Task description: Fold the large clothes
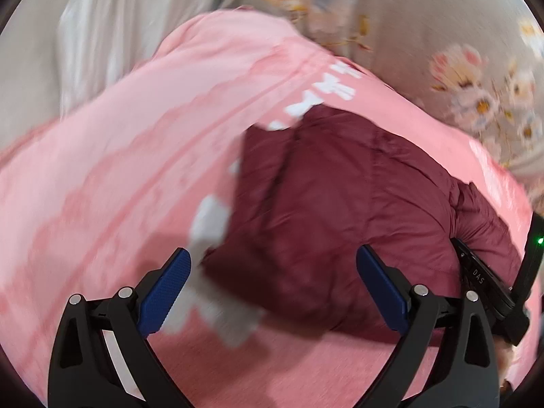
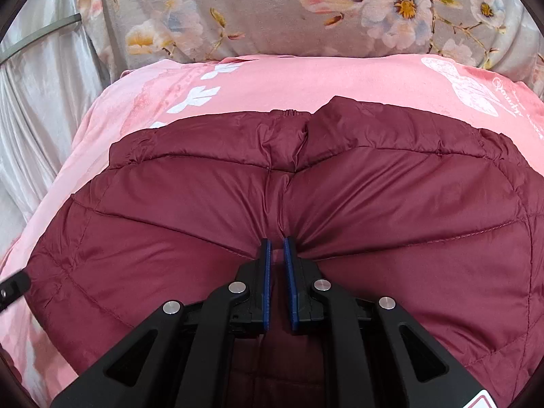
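A maroon quilted puffer jacket lies spread on a pink blanket, its zipper end at the far edge. My right gripper is shut on a pinch of the jacket's fabric, and creases run out from the blue pads. In the blurred left wrist view the jacket lies right of centre. My left gripper hangs open above the jacket's near left edge with nothing between its fingers. The right gripper's black body shows at that view's right edge. A tip of the left gripper shows at the far left.
The pink blanket carries white printed letters and a butterfly print. Behind it lies a grey floral sheet. Silvery satin fabric hangs at the left side.
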Demonstrator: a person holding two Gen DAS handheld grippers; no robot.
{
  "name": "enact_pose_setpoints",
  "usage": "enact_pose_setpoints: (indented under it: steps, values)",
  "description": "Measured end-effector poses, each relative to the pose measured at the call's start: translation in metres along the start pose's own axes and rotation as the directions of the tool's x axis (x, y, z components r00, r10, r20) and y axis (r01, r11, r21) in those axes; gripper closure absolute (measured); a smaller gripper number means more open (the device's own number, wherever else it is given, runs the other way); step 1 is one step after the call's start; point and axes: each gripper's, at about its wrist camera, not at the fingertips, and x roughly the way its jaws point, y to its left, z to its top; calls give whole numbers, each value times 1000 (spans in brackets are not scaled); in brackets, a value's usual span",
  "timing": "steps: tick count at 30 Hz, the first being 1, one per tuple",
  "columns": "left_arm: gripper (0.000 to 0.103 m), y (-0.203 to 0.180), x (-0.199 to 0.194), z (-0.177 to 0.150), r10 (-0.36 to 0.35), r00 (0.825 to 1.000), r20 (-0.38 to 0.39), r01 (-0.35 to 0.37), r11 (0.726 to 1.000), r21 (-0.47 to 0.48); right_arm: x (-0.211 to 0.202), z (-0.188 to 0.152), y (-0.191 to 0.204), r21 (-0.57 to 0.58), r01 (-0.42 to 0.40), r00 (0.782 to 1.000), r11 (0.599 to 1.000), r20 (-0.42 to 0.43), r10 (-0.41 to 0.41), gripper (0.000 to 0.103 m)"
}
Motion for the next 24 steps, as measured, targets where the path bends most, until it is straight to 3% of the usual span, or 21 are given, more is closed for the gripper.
enact_pose_setpoints:
  steps: [3, 6, 7, 13, 16, 18, 20, 21, 24]
  values:
    - [8, 15, 12, -7, -16, 999, -49, 13, 998, -59, 1, 0, 2, -11, 11, 1000, 1000, -1, -11, 91]
    - [7, 18, 27, -10, -109, 990, -85, 97, 987, -130, 0, 0, 4, -18, 19, 1000, 1000, 3, -19, 91]
    - [6, 18, 29, -10, -109, 990, -86, 97, 986, -139, -4, -1, 5, -22, 30, 1000, 999, 6, -29, 92]
    - [7, 1, 38, 0, -150, 984, -98, 136, 981, -138, -50, -30, 19, -61, 13, 1000, 998, 1, -13, 92]
    - [13, -10, 41, 1, -161, 980, -114, 146, 980, -135, -64, -45, 16, -31, -22, 999, 999, -39, 21, 92]
    - [36, -17, 39, 1, -189, 974, -126, 173, 977, -127, -68, -51, 13, 5, -51, 997, 999, -59, 52, 92]
    - [53, -25, 33, 1, -215, 967, -136, 202, 974, -107, -71, -56, 9, 34, -71, 995, 997, -71, 73, 92]
    - [68, -33, 26, 2, -212, 969, -129, 204, 976, -75, -72, -59, 9, 38, -74, 994, 997, -73, 77, 92]
    - [85, -52, 2, 9, -228, 969, -92, 229, 973, 3, -70, -63, 11, 32, -66, 994, 997, -80, 68, 92]
